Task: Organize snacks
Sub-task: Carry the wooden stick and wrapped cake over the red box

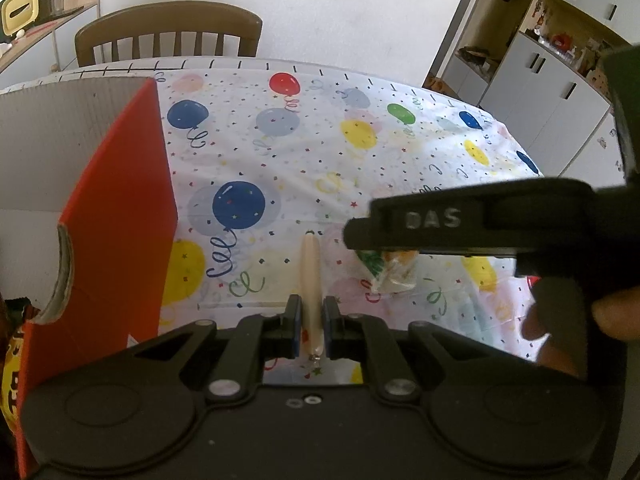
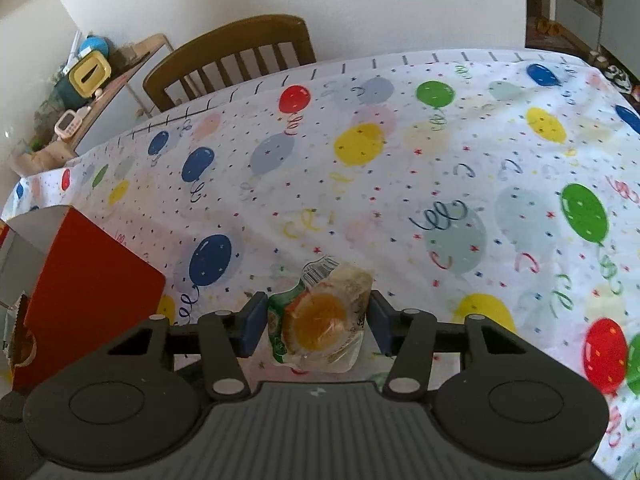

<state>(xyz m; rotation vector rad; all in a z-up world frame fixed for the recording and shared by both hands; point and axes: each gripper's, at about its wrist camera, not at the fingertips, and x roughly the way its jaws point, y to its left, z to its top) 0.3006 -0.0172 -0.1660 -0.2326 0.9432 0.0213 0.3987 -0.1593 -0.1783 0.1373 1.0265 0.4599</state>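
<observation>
In the left wrist view my left gripper is shut on a pale, sausage-shaped snack stick that points away over the balloon-print tablecloth. Just to its left stands an open red box. My right gripper holds a clear jelly cup with an orange fruit piece; the cup lies tipped on the cloth and both pads touch its sides. From the left wrist view the right gripper is seen side-on over that jelly cup. The red box is left of it.
A yellow snack pack shows at the box's near corner. A wooden chair stands at the table's far edge. A sideboard with clutter is at the far left, and white cabinets are at the right.
</observation>
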